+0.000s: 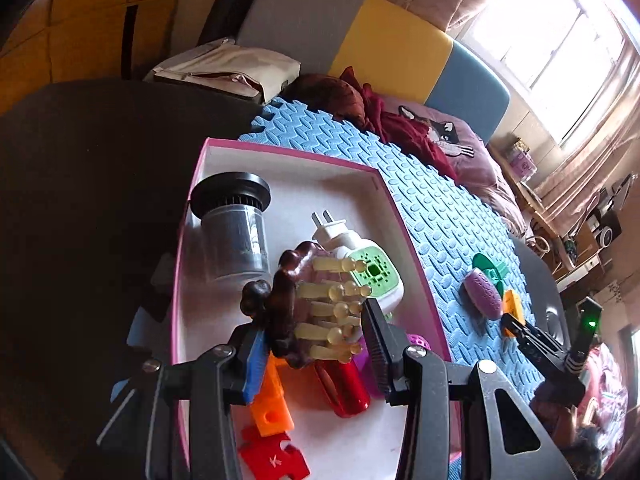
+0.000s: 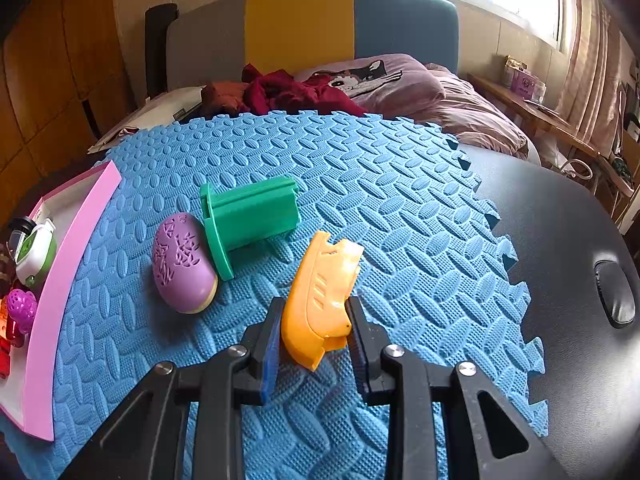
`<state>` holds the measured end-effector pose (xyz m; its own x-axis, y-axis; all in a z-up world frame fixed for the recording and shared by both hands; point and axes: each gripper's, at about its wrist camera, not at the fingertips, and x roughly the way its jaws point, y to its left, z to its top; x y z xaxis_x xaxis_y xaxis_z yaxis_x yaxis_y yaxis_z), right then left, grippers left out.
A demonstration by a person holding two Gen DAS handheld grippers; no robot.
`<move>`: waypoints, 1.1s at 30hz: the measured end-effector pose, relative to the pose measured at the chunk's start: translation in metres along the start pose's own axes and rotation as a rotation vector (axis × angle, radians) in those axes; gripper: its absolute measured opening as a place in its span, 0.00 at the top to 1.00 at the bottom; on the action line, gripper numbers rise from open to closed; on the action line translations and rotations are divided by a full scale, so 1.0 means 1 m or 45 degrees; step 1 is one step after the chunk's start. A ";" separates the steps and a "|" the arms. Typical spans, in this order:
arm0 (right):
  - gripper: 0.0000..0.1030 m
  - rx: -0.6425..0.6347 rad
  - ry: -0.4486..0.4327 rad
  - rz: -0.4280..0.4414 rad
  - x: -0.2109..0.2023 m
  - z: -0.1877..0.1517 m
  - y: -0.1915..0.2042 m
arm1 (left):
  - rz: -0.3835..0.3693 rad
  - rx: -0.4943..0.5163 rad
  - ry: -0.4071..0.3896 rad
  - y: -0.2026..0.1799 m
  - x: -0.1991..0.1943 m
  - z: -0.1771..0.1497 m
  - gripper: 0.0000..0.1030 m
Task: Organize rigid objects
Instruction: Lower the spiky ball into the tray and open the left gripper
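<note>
Right wrist view: my right gripper (image 2: 314, 330) pinches the stiff, light, slick orange plastic shell (image 2: 320, 296) mid-body, right of the pink-rimmed box (image 2: 68, 252), while my left gripper (image 1: 312, 344) clamps the brown knobbly massager (image 1: 304, 304) above that box.

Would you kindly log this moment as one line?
left tongs: shut on brown massager, over pink box | right tongs: shut on orange piece, on mat
</note>
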<state>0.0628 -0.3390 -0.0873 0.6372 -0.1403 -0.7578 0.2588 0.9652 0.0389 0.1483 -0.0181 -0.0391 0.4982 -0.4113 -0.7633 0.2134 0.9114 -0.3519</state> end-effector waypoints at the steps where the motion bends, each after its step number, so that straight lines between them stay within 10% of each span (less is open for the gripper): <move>1: 0.71 0.001 0.000 0.002 0.000 0.000 0.000 | 0.000 0.009 -0.002 -0.001 0.003 0.003 0.57; 13: 0.71 0.006 -0.001 0.007 0.000 0.000 -0.001 | 0.056 -0.001 -0.024 0.001 0.024 0.014 0.40; 33: 0.71 0.001 0.000 0.000 0.000 0.000 0.001 | 0.263 0.059 -0.144 -0.014 -0.036 -0.029 0.40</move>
<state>0.0628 -0.3383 -0.0876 0.6371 -0.1405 -0.7579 0.2594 0.9650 0.0392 0.1037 -0.0161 -0.0227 0.6257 -0.2144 -0.7500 0.1344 0.9767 -0.1671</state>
